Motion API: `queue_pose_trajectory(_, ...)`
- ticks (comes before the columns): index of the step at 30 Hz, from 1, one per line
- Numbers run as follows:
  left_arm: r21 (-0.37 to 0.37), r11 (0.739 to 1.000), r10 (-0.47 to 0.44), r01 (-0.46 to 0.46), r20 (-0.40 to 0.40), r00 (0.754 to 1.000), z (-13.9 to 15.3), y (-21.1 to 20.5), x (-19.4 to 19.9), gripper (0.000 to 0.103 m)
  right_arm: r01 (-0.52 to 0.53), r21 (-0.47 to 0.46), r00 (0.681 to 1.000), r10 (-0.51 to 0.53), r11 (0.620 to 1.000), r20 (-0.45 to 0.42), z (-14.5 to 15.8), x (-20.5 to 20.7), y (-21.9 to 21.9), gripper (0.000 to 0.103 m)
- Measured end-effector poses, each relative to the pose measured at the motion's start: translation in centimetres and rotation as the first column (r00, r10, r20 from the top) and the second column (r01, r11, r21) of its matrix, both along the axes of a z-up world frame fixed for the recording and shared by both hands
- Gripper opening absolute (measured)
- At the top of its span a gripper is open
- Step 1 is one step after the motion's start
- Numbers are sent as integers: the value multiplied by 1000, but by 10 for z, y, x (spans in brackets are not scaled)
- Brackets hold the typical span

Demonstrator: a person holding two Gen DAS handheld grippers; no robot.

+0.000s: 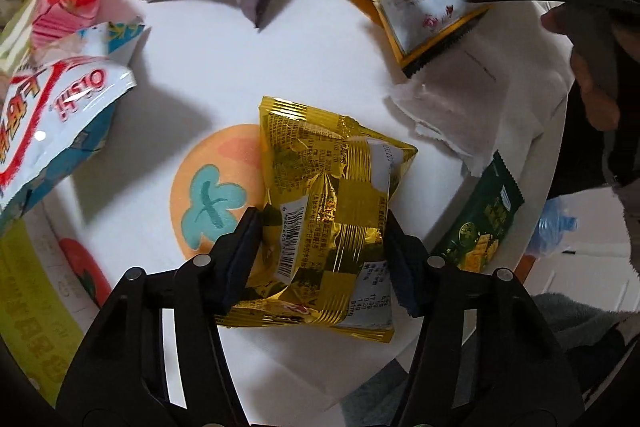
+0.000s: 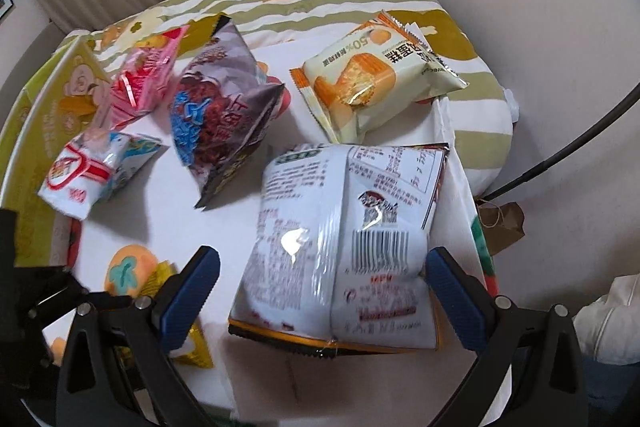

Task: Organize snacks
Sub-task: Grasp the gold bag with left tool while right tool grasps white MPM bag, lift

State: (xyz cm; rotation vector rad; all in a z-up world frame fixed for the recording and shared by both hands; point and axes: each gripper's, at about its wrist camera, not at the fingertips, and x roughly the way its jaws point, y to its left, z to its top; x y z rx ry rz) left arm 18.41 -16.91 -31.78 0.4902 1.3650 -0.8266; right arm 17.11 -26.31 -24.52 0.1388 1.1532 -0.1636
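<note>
The left gripper [image 1: 320,243] is clamped on a crinkled gold foil snack packet [image 1: 328,219], its dark pads pressing both sides of the lower half. The packet lies back side up on the white round counter [image 1: 224,67], partly over a printed orange circle with a teal leaf shape [image 1: 208,195]. Its foil carries a checked gold pattern, a white barcode sticker and a white nutrition panel; the small print is too fine to read.

The right gripper [image 2: 322,291] stands wide apart, its blue-padded fingers [image 2: 192,291] on either side of a large white plastic snack bag with a gold and black crimped edge [image 2: 344,235]. The bag lies back up on the counter, showing a barcode, a QR code and blocks of unreadable text. Whether the right pad touches the bag cannot be told.

Further back in the right wrist view lie a cream and orange cake packet [image 2: 380,75] printed "50%", a grey bag with blue lettering and a dark red picture [image 2: 224,107], a pink packet [image 2: 140,83], and a white, red and blue bag [image 2: 100,171], which in the left wrist view reads "Oishi". A dark green cracker packet [image 1: 480,223] rests at the counter's rim, near a crumpled white paper tissue [image 1: 472,107]. The right gripper's arm in the left wrist view is marked "DAS".
</note>
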Motion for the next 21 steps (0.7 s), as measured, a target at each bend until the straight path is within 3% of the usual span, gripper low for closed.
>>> queue_pose_trajectory(9,-20,997,79,-79,-11,997,10,19,11,55,44,25,998,-43,999,-38,-21,13,-6,101)
queue_pose_trajectory(12,-28,994,104,-104,-10,995,15,26,16,55,45,52,998,-43,998,-48,-27,13,-7,84)
queue_pose_trajectory(14,-39,992,122,-123,-13,992,20,33,15,55,49,61,998,-46,997,-51,-28,11,-6,82)
queue_pose_trajectory(16,-49,989,139,-139,-11,990,26,39,14,55,53,62,998,-50,997,-42,-25,8,-6,72)
queue_pose_trajectory(21,-75,982,172,-171,6,985,43,43,0,55,49,65,999,-49,997,-4,-10,-5,-8,68)
